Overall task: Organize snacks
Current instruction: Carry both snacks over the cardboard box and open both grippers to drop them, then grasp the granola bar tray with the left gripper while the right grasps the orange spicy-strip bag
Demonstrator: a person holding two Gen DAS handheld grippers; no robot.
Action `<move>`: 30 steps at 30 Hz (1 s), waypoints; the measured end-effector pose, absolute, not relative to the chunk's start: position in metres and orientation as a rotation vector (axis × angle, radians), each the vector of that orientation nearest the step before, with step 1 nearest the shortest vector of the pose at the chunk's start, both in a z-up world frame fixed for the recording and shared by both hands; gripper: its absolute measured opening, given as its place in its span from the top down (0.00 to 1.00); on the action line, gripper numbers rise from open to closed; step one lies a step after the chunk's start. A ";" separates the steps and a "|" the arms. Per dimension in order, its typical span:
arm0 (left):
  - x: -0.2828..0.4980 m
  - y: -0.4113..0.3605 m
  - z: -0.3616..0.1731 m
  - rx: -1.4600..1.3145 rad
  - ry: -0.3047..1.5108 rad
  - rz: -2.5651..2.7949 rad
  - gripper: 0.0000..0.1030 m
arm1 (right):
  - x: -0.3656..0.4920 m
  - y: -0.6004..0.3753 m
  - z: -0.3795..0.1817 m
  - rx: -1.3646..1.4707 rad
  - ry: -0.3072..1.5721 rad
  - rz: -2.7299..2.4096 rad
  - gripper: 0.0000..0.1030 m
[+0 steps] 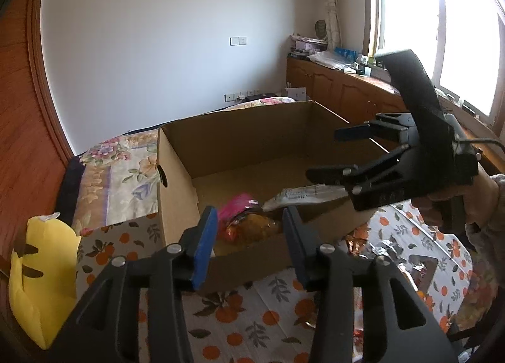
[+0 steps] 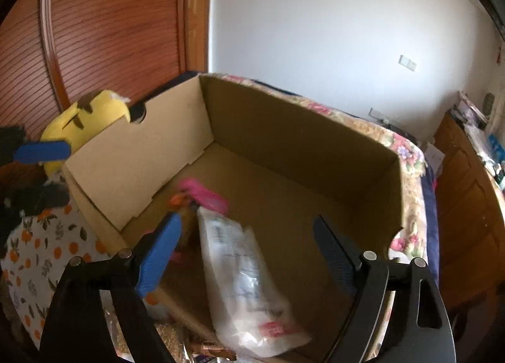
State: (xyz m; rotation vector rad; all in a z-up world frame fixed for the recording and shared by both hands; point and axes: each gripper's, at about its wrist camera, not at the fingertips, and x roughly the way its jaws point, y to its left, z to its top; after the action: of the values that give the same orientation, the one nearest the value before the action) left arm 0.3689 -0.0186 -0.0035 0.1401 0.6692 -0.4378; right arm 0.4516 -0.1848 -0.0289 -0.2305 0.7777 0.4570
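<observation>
Snack packets, a pink-and-gold foil one (image 1: 243, 220) and a long white plastic one (image 1: 300, 196), lie inside the open brown cardboard box (image 1: 240, 142) on the orange-patterned bench (image 1: 252, 315); the left claw (image 1: 249, 236) gapes empty before it. Right wrist view: the right claw (image 2: 249, 255) hangs wide open, empty, above the white packet (image 2: 246, 284).

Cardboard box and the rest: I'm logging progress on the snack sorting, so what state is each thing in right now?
cardboard box: open-topped, upright, mostly bare floor.
white snack packet: lying in the box, one end over the near rim.
pink and gold snack bag: lying in the box's near corner.
left gripper: open, holding nothing.
right gripper: open, above the white packet.
yellow plush toy: outside the box.
</observation>
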 end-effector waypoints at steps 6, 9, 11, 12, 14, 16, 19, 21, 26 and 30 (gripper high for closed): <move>0.339 -0.020 -0.010 0.119 0.694 -0.456 0.55 | 0.408 -0.208 -0.007 -0.146 0.727 0.476 0.16; 0.321 -0.024 -0.018 0.121 0.706 -0.459 0.55 | 0.376 -0.215 -0.001 -0.132 0.710 0.484 0.16; 0.310 -0.027 -0.024 0.116 0.717 -0.470 0.55 | 0.354 -0.222 -0.001 -0.111 0.708 0.494 0.16; 0.305 -0.028 -0.027 0.112 0.722 -0.477 0.55 | 0.346 -0.223 -0.002 -0.103 0.710 0.500 0.16; 0.294 -0.032 -0.032 0.108 0.729 -0.485 0.55 | 0.328 -0.228 -0.006 -0.091 0.718 0.513 0.16; 0.284 -0.035 -0.039 0.105 0.731 -0.493 0.55 | 0.312 -0.233 -0.013 -0.079 0.725 0.516 0.16; 0.269 -0.038 -0.051 0.111 0.724 -0.493 0.55 | 0.291 -0.236 -0.026 -0.066 0.739 0.524 0.18; 0.262 -0.037 -0.061 0.100 0.731 -0.493 0.55 | 0.281 -0.235 -0.040 -0.060 0.761 0.538 0.19; 0.250 -0.037 -0.090 0.106 0.772 -0.476 0.55 | 0.261 -0.225 -0.082 -0.061 0.822 0.582 0.24; 0.244 -0.035 -0.107 0.098 0.800 -0.469 0.55 | 0.251 -0.219 -0.105 -0.043 0.858 0.627 0.27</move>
State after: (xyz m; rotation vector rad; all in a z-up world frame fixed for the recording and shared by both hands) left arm 0.2443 -0.0347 -0.1074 0.0984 0.7995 -0.4688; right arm 0.2505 -0.2185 -0.1054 -0.0434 0.8585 0.6268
